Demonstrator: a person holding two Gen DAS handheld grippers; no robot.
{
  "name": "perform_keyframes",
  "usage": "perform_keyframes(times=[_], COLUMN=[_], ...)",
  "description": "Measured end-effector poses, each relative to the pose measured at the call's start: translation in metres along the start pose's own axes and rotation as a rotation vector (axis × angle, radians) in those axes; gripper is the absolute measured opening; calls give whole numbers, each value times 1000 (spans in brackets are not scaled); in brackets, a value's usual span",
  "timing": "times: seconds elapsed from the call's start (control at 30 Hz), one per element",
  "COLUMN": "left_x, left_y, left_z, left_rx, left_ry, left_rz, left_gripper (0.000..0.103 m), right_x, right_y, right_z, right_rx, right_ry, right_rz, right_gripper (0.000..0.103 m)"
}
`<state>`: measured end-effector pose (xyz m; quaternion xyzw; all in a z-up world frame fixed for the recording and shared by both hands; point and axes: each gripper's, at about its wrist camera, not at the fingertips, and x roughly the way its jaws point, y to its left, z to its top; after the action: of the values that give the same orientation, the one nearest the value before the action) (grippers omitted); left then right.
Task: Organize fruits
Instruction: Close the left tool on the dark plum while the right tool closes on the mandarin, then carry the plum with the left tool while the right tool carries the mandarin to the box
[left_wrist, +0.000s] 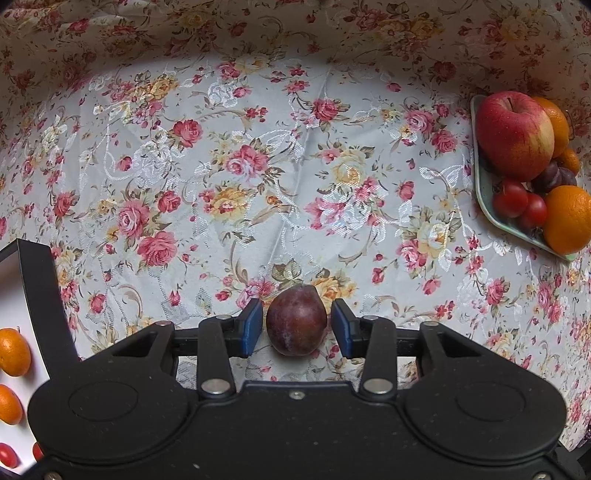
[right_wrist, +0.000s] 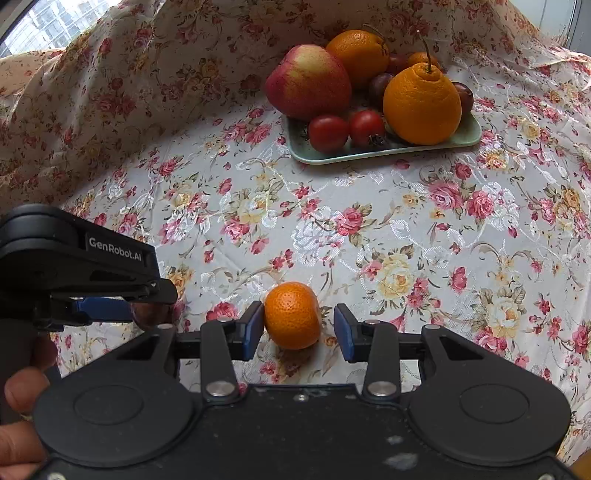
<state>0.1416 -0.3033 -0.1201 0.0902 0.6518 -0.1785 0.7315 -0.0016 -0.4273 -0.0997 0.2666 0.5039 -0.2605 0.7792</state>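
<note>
1. Left wrist view: the left claw (left_wrist: 297, 326) points down at the bench (left_wrist: 280, 155), which is covered by a floral cloth. A dark plum (left_wrist: 296, 319) sits between its blue pads (left_wrist: 252, 326). A narrow gap shows on each side of the plum, so the pads do not press on it; the left claw is open.
2. Left wrist view: a pale green tray (left_wrist: 484, 192) lies near the bench's right edge. It carries a red apple (left_wrist: 515, 134), oranges, two small tomatoes (left_wrist: 521, 203) and further dark plums.
3. Left wrist view: at the lower left edge, small oranges and tomatoes rest on a white surface (left_wrist: 14, 280).
4. Right wrist view: the right claw (right_wrist: 298, 328) holds a small mandarin (right_wrist: 292, 315) in its span. The left pad touches the fruit; a clear gap separates the right pad from it. The mandarin rests on the cloth.
5. Right wrist view: the tray stands beyond the claw, toward the bench's far edge, with a large stemmed orange (right_wrist: 422, 105) in front.
</note>
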Motion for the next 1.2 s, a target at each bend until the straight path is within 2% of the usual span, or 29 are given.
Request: perform_keyframes(times=[0.03,0.27,0.97,1.03,1.2], left_x=[2,-3,-18,-21,-28], left_y=[-1,-1,2,3,6], left_z=[1,2,-2,-2,-5], left_rx=[-1,-20,-24,-28,-29], left_ry=[5,-11,-27,-33,-42], left_rz=[-2,-18,-28,-30,-27], left_gripper=[42,42,42,42,42], right_x=[1,3,12,10,6], right_y=[0,-4,7,9,10], right_z=[1,2,6,6,6], right_rx=[4,69,54,31,46], right_ry=[8,52,20,8,21], right_rz=[5,39,-6,-12,5], right_gripper=[41,42,42,39,38])
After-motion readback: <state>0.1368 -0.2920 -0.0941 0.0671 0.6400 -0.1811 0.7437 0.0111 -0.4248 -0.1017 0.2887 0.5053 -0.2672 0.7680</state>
